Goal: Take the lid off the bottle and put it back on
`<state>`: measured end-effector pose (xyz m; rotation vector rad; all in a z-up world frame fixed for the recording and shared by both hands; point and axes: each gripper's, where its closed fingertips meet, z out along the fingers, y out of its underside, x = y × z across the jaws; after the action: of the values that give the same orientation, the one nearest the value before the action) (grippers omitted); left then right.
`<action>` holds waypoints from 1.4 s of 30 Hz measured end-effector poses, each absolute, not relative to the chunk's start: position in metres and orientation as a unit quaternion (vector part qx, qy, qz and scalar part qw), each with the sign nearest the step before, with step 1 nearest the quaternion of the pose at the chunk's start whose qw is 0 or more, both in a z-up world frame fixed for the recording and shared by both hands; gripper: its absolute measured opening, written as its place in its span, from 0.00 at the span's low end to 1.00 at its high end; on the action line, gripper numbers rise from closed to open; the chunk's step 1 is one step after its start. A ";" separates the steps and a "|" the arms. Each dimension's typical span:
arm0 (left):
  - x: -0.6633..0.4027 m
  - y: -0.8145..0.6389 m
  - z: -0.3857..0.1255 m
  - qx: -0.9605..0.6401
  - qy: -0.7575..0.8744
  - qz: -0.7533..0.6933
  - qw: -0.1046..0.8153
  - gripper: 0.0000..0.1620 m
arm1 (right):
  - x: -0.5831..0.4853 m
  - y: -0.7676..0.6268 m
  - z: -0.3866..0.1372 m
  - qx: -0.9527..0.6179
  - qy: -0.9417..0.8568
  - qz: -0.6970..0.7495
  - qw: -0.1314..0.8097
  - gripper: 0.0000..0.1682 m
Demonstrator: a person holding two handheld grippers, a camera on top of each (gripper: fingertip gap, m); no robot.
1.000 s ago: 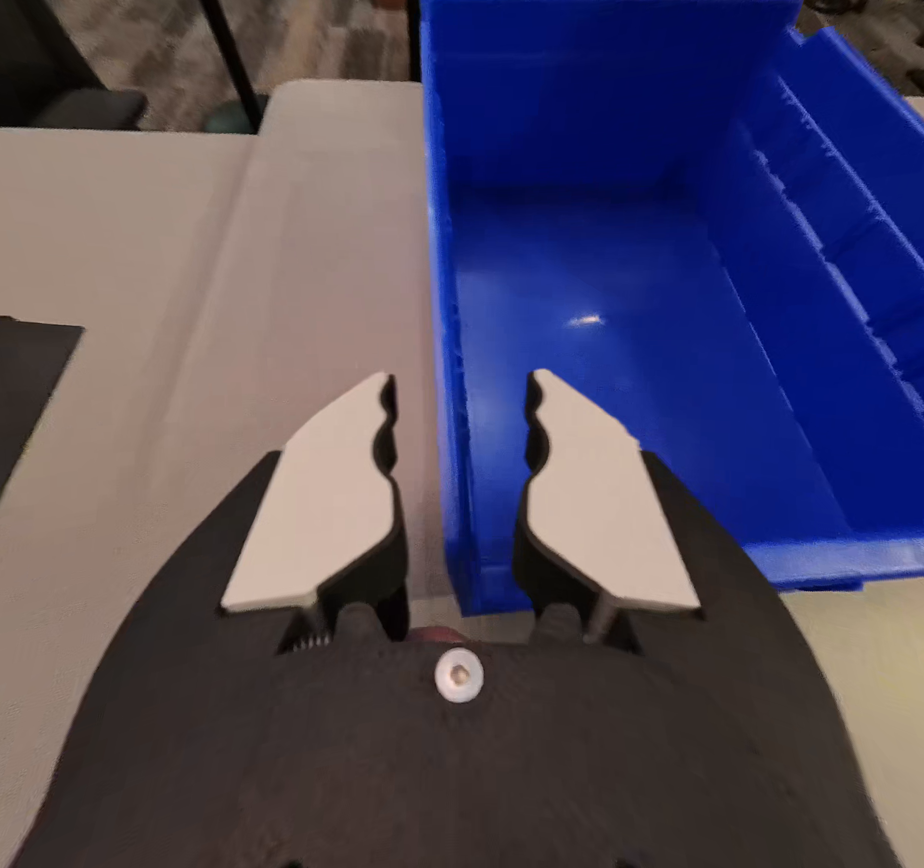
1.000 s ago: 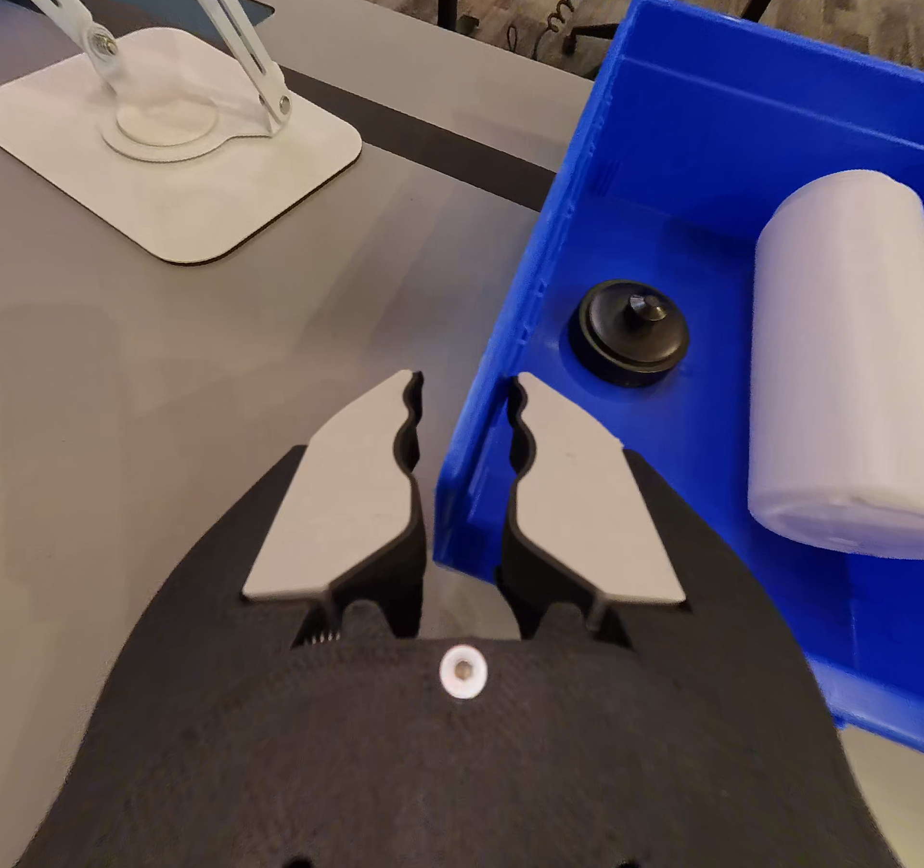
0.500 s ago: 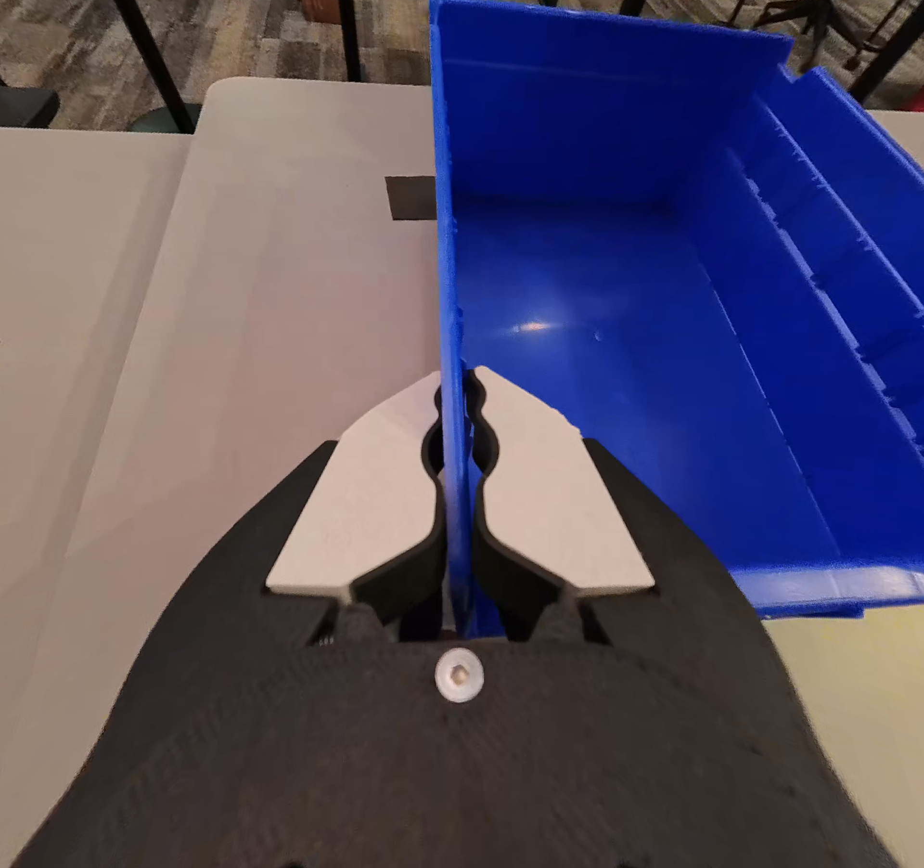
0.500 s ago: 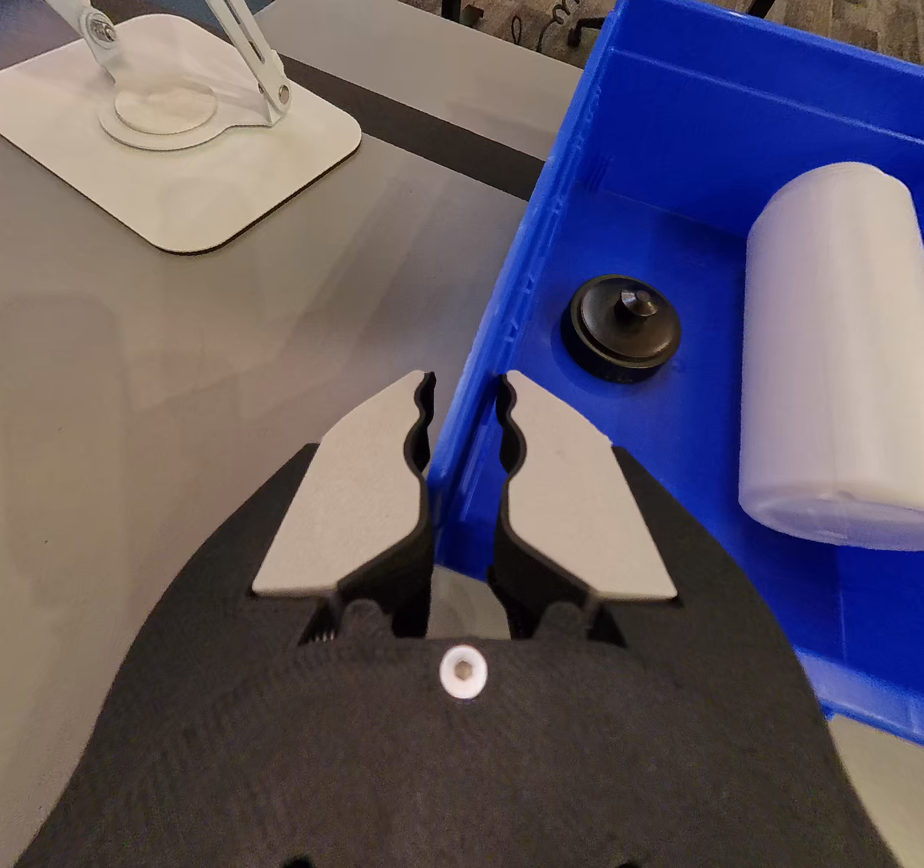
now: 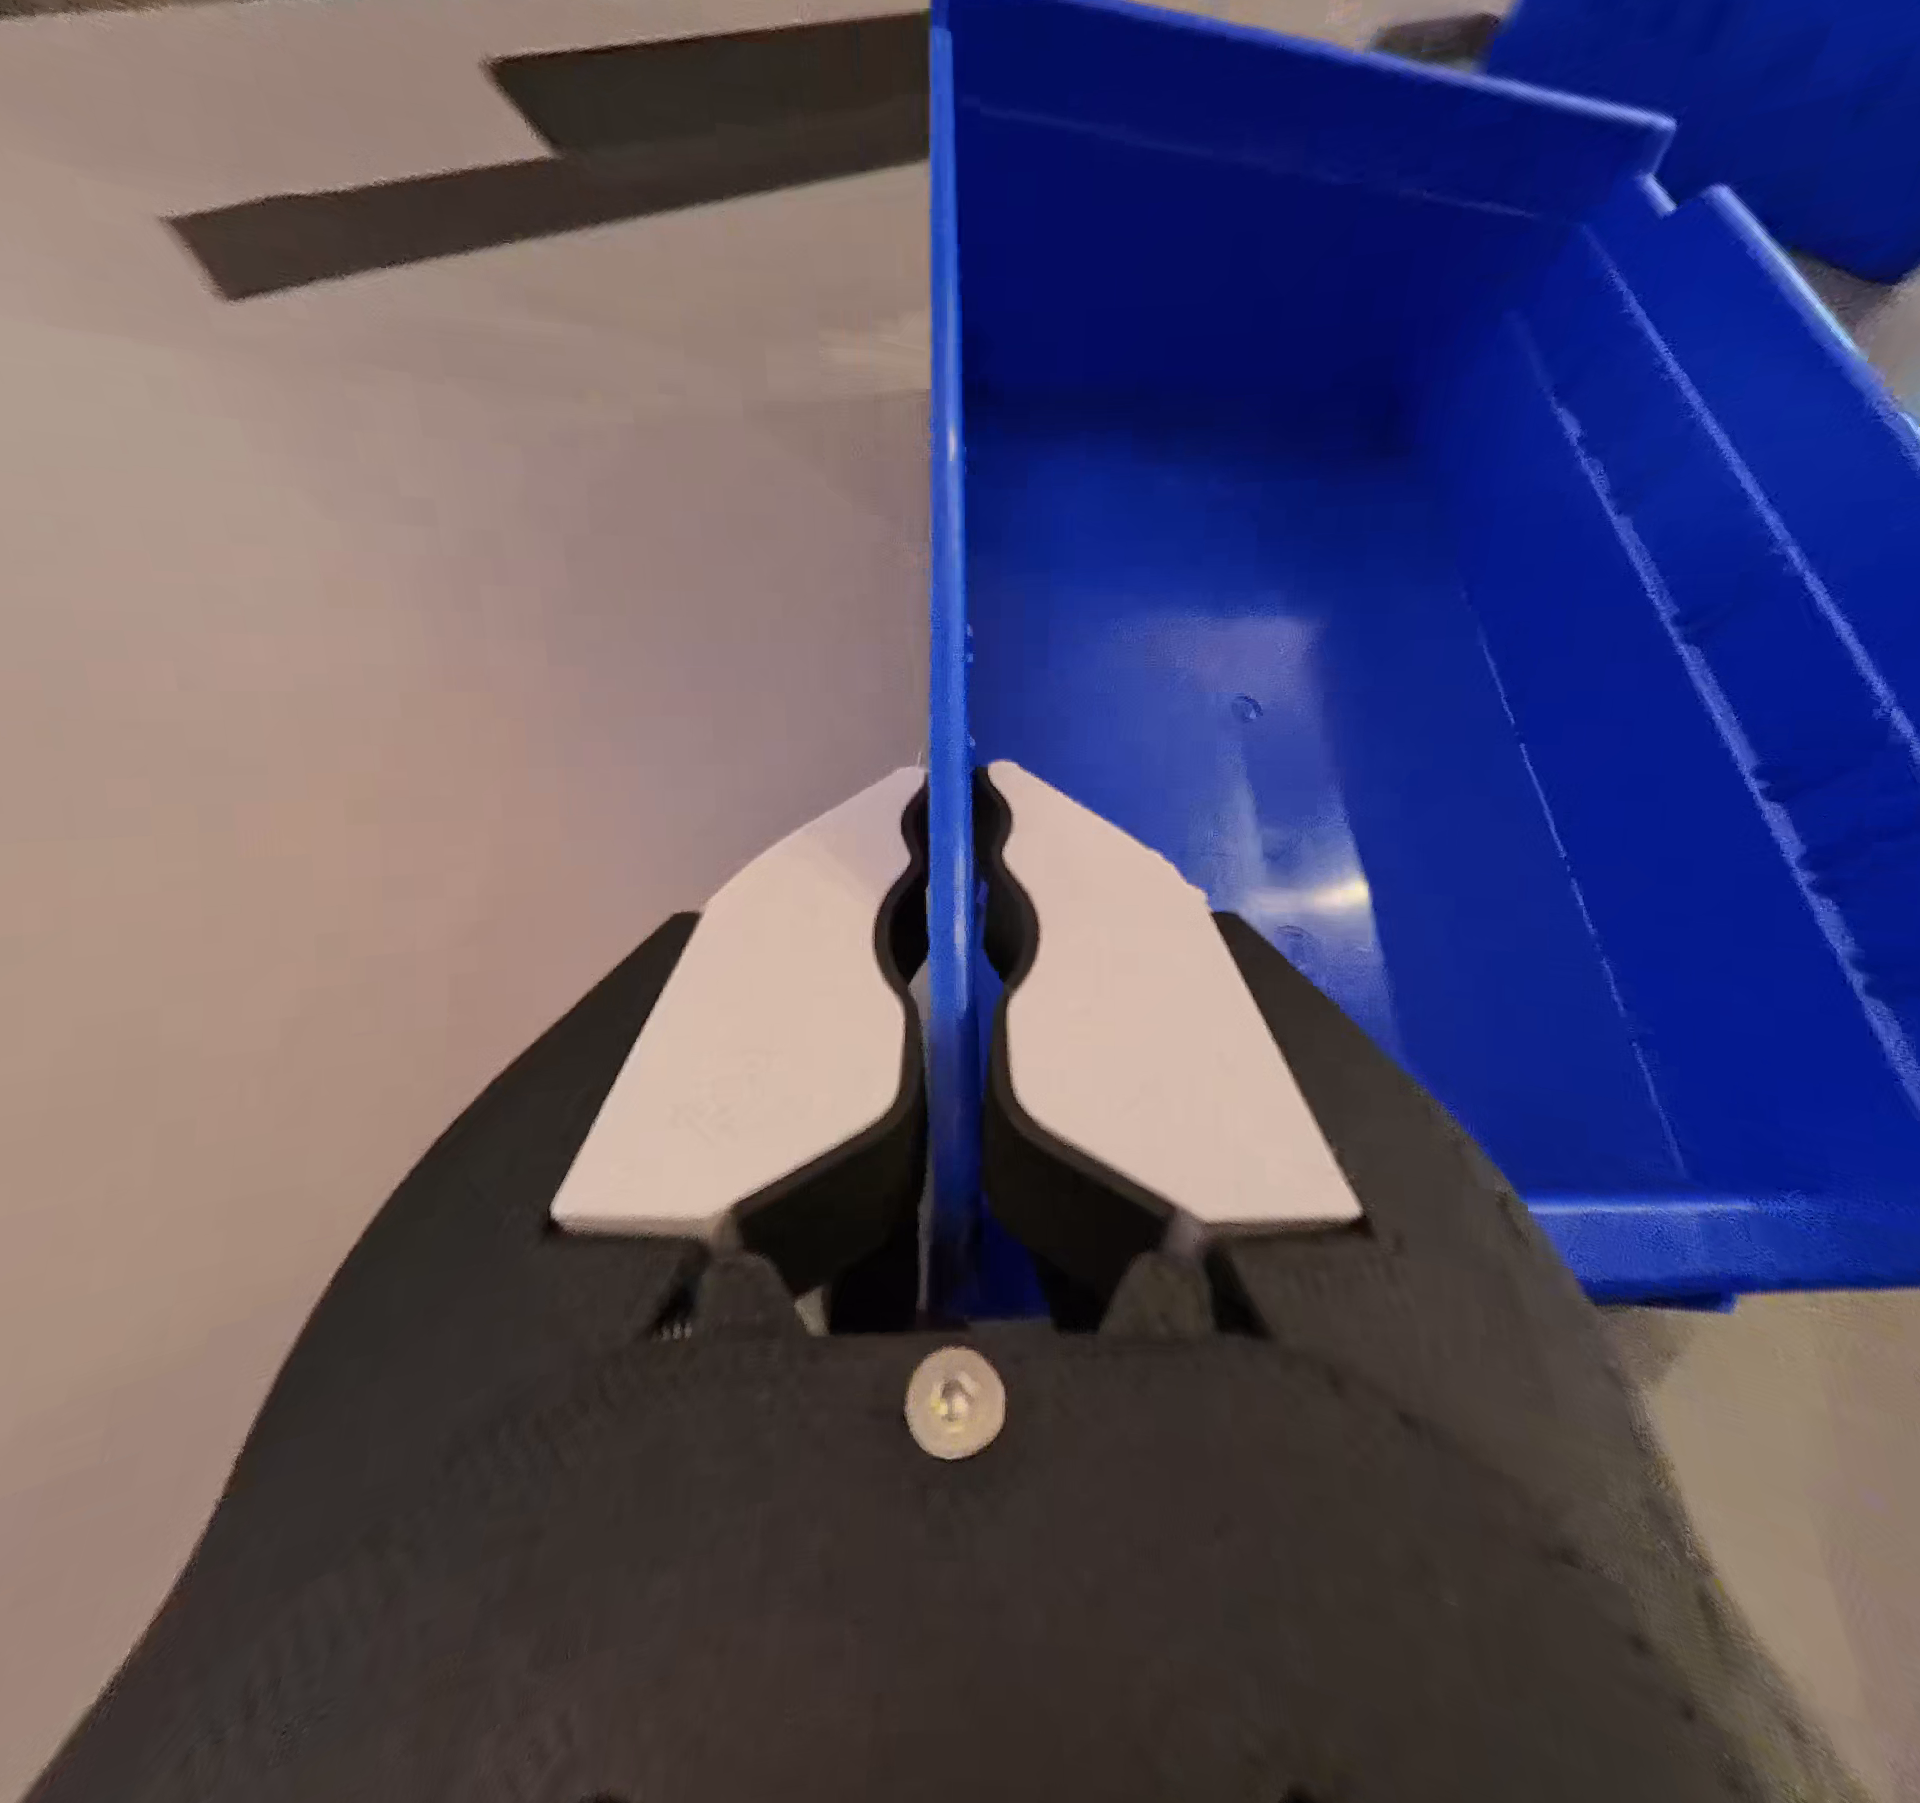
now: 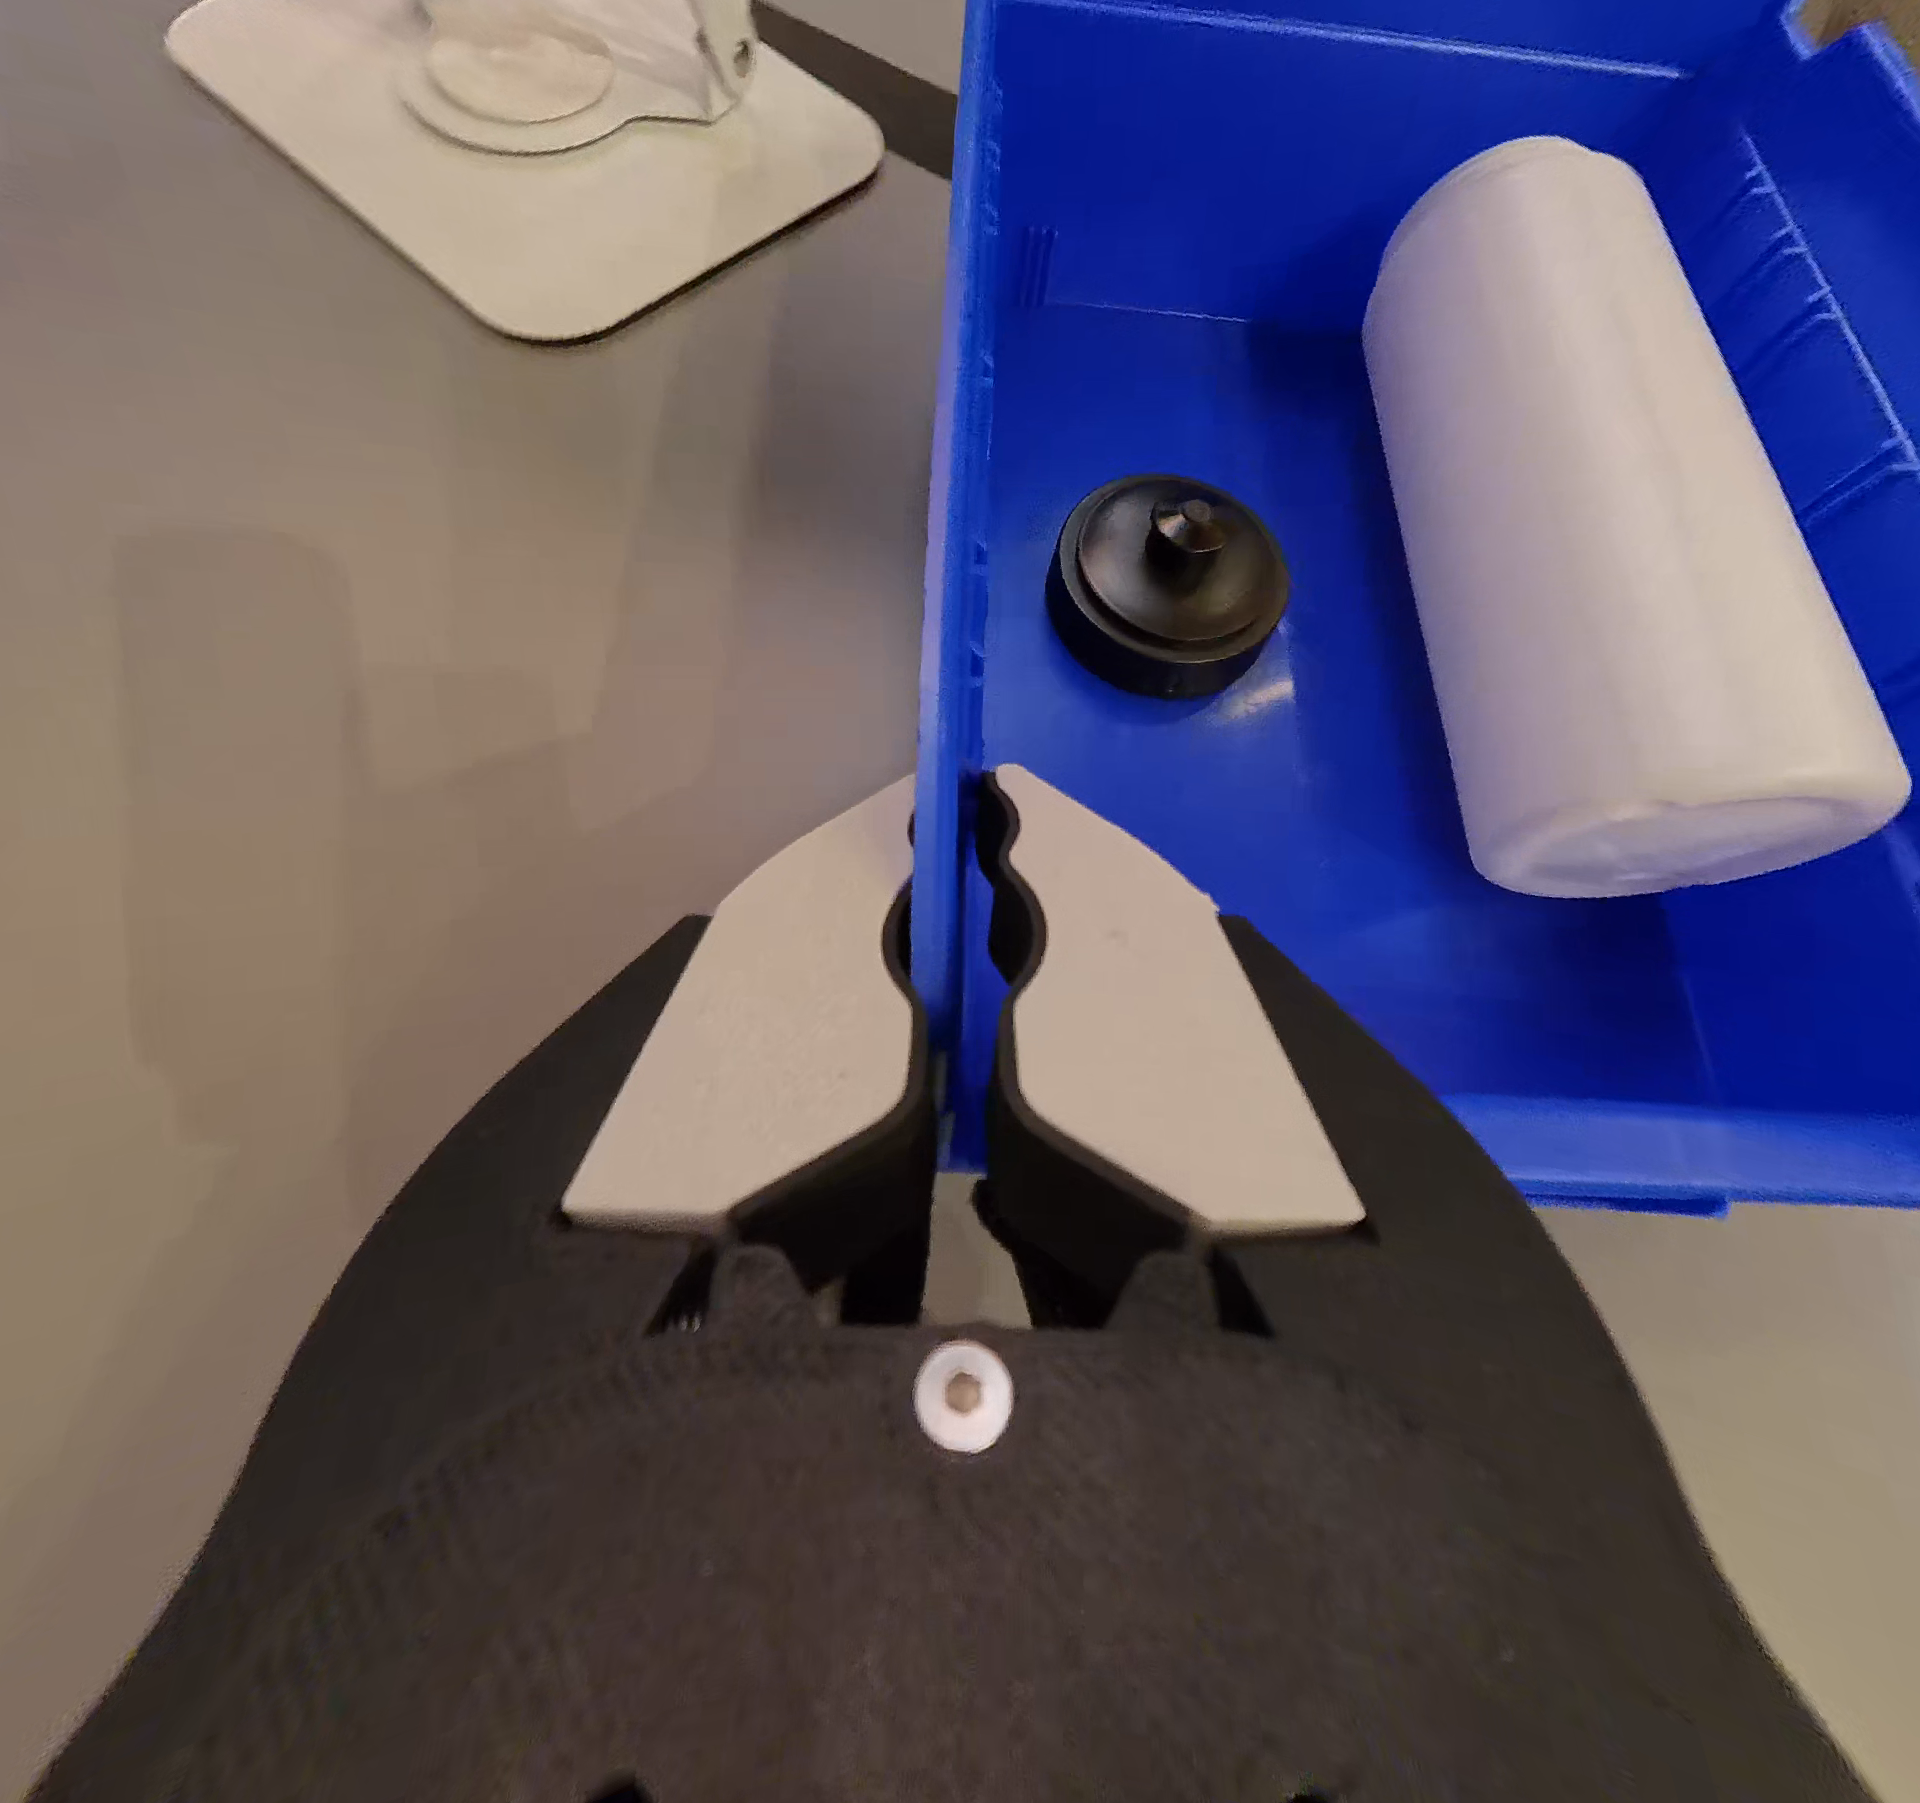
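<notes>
A white bottle (image 6: 1600, 527) lies on its side in a blue bin (image 6: 1299, 91). A black lid (image 6: 1169, 584) with a small knob rests flat on the bin floor to the bottle's left, apart from it. My right gripper (image 6: 951, 787) is shut on that bin's left wall, near the front corner. In the left wrist view, my left gripper (image 5: 951, 782) is shut on the left wall of an empty blue bin (image 5: 1195, 195). The bottle's open end is hidden.
Both bins sit on a grey table (image 5: 416, 610). A white stand base (image 6: 520, 122) with white struts stands at the far left. Dark strips (image 5: 623, 153) mark the table behind the empty bin. Another blue bin (image 5: 1714, 39) is at the far right.
Both grippers have closed from open onto the bins' left walls. The views have swung, so each bin now sits straighter ahead and closer.
</notes>
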<state>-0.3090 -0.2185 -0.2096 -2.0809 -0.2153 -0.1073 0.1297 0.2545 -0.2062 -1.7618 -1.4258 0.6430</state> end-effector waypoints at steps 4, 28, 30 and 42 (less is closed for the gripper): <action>-0.258 -0.228 -0.210 -0.866 -0.034 -0.104 0.488 0.04 | 0.149 0.226 -0.206 -0.662 -0.594 0.271 0.367 0.03; -0.066 -0.191 -0.209 -0.842 0.207 -0.256 0.426 0.04 | 0.190 0.085 -0.207 -0.465 -0.766 0.375 0.237 0.07; -0.061 -0.186 -0.209 -0.839 0.214 -0.262 0.425 0.05 | 0.191 0.085 -0.207 -0.460 -0.769 0.377 0.234 0.08; -0.049 -0.172 -0.208 -0.838 0.235 -0.265 0.415 0.04 | 0.201 0.075 -0.206 -0.437 -0.776 0.386 0.241 0.03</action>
<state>-0.0487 -0.1717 -0.2083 -2.1047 0.5916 -0.6664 0.2010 0.0747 -0.2057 -1.1948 -2.1240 1.0548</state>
